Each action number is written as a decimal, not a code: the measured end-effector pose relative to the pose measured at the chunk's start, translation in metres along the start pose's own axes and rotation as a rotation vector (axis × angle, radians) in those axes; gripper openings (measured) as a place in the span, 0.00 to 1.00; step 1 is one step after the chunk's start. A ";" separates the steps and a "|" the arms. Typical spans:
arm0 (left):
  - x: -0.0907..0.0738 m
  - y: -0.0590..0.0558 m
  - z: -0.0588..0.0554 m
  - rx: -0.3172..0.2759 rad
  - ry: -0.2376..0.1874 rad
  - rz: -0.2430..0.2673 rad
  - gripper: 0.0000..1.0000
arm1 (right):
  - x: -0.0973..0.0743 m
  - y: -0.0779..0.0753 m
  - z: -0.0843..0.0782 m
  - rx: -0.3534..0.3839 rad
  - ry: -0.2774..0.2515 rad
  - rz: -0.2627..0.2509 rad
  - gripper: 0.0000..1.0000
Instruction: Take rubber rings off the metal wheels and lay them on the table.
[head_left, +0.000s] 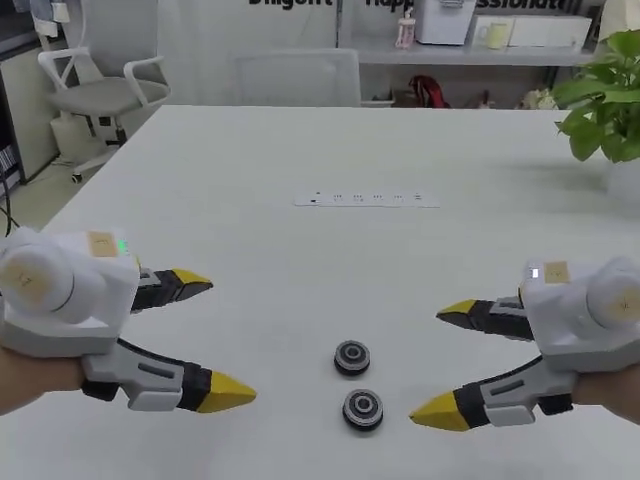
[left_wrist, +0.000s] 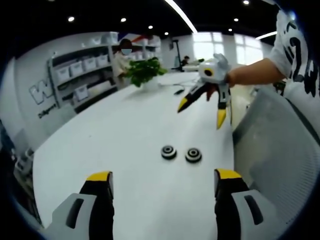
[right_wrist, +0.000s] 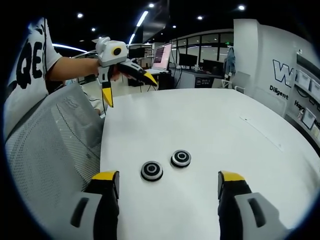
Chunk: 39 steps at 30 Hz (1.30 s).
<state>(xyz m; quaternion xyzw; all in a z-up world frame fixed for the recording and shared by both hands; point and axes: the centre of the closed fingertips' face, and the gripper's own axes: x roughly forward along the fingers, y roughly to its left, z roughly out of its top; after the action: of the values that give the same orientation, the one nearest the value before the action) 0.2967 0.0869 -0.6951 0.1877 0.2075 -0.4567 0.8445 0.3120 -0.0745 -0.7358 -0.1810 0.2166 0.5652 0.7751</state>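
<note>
Black rubber rings (head_left: 337, 358) are on both metal wheels (head_left: 363, 409), which lie flat on the tabletop (head_left: 300, 150) between my grippers. Left gripper (head_left: 225, 340) and right gripper (head_left: 432, 362) fingers gape wide, holding nothing. I'd pin one wheel with one side, peel with the other.

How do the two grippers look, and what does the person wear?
The left gripper and the right gripper each have a white rounded body and grey jaws with black sections and yellow tips. The left gripper shows a small green light. The person wears a white T-shirt with black letters.
</note>
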 end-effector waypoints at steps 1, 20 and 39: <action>0.002 0.000 0.000 -0.001 -0.001 -0.003 0.83 | 0.001 0.000 0.000 -0.001 0.000 0.003 0.77; 0.037 -0.022 0.000 0.018 0.010 -0.089 0.78 | 0.011 0.009 -0.015 -0.017 0.038 0.058 0.63; 0.056 -0.034 -0.005 0.018 0.015 -0.145 0.71 | 0.026 0.025 -0.023 -0.021 0.042 0.121 0.49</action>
<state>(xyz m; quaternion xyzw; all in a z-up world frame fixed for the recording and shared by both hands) 0.2946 0.0335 -0.7333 0.1832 0.2228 -0.5172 0.8058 0.2924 -0.0587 -0.7703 -0.1874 0.2372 0.6094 0.7330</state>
